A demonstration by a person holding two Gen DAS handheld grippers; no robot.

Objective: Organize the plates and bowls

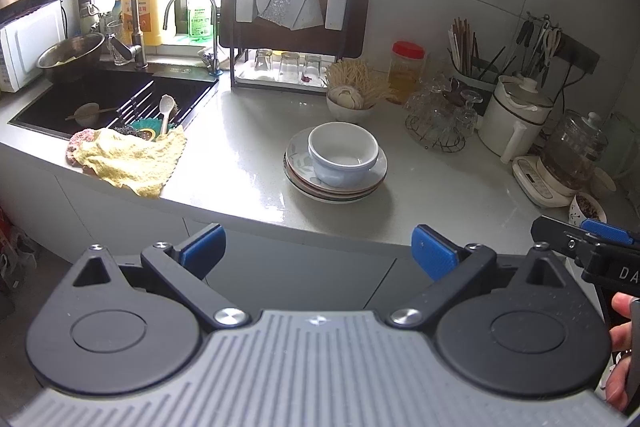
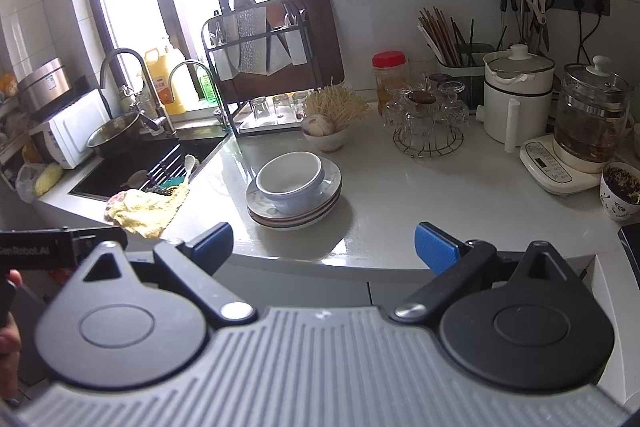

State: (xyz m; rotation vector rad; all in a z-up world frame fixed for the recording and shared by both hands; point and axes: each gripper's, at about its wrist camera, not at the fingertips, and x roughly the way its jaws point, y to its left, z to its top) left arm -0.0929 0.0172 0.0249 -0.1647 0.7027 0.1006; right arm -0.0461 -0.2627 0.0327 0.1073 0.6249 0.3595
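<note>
White bowl (image 1: 343, 153) sits atop stacked plates (image 1: 335, 183) mid-surface (image 1: 240, 163), ahead of both tongs. Left tongs (image 1: 318, 251) and right tongs (image 2: 324, 245), spread and empty, hover at the near edge; neither is clearly nearer.

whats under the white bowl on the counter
The white bowl sits on a stack of plates; the top one has a leaf pattern. Its middle and the plates below are covered, so only their rims show. The exact plate count is unclear.

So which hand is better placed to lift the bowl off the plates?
Probably the left gripper: the white bowl on the plate stack sits nearly straight ahead of it. From the right gripper it lies off to the left.
</note>
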